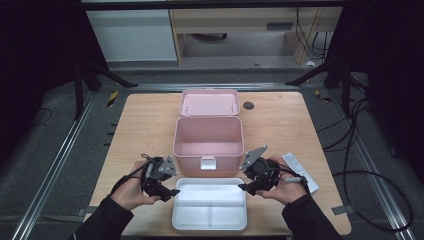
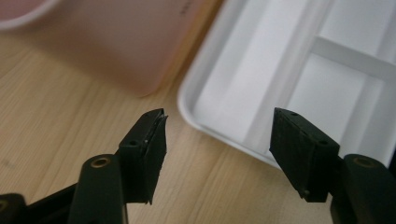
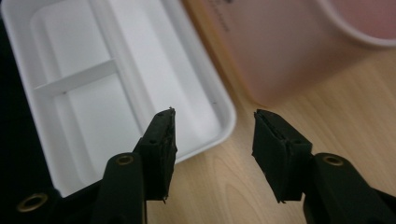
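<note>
White tray (image 1: 210,210) is lying flat on the surface (image 1: 140,130) just in front of the open pink box (image 1: 208,142). Left tool (image 1: 172,191) & right tool (image 1: 243,187) are flanking its ends, both released, nothing between the jaws, prob. because the tray is already set down.

Wooden table (image 1: 145,125) with white tray (image 1: 210,222), pink box (image 1: 208,155)

Likely a lab recording bay, wooden table (image 1: 280,120) on metal floor rails (image 1: 55,165), black frame struts (image 1: 107,75), loose cables (image 1: 360,145), dim surroundings

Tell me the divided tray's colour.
White; the divided tray shows best in the high view.
</note>
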A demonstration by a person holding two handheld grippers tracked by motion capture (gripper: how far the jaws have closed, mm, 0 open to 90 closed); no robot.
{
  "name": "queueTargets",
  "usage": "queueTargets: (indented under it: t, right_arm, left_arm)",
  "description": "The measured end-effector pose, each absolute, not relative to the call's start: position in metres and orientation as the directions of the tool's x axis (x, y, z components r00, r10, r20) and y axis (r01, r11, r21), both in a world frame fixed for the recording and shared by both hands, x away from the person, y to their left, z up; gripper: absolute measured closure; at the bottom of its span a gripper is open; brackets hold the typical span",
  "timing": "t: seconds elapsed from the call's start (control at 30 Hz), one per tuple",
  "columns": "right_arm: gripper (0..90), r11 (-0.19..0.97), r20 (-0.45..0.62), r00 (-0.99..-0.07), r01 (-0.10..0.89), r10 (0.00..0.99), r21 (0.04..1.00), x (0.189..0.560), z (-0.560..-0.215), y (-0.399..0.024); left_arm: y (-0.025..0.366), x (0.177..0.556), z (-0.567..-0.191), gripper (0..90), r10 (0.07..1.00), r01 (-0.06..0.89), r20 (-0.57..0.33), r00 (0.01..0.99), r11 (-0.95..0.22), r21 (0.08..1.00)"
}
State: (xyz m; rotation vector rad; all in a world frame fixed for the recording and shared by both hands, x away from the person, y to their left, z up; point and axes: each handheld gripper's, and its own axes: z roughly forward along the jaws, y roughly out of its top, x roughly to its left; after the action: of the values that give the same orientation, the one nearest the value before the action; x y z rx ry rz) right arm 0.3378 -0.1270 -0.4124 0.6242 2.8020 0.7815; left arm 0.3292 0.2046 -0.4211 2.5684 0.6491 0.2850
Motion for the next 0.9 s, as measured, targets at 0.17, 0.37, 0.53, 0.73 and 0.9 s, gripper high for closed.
queueTargets:
  t: [0.17, 0.37, 0.53, 0.73, 0.9]
  right_arm:
    - [43.7, 0.684, -0.056, -0.827, 0.423, 0.559, 0.594, 0.345, -0.402, -0.148]
    - [38.4, 0.595, -0.063, -0.748, 0.471, 0.661, 0.650, 0.351, -0.391, -0.175]
    - [35.0, 0.548, -0.086, -0.666, 0.527, 0.741, 0.650, 0.354, -0.384, -0.199]
    - [30.6, 0.522, -0.072, -0.601, 0.621, 0.796, 0.584, 0.358, -0.383, -0.227]
    - [25.1, 0.513, -0.069, -0.556, 0.702, 0.828, 0.493, 0.359, -0.391, -0.243]
  left_arm:
    - [0.231, 0.336, -0.426, 27.6, 0.665, 0.510, 0.063, 0.744, -0.627, 0.589]
    - [0.255, 0.343, -0.439, 24.1, 0.764, 0.564, 0.064, 0.642, -0.527, 0.636]
    - [0.271, 0.350, -0.448, 23.4, 0.816, 0.610, 0.048, 0.576, -0.468, 0.640]
    - [0.278, 0.352, -0.454, 23.4, 0.825, 0.632, 0.044, 0.564, -0.465, 0.620]
    - [0.280, 0.353, -0.460, 24.1, 0.824, 0.647, 0.047, 0.564, -0.477, 0.596]
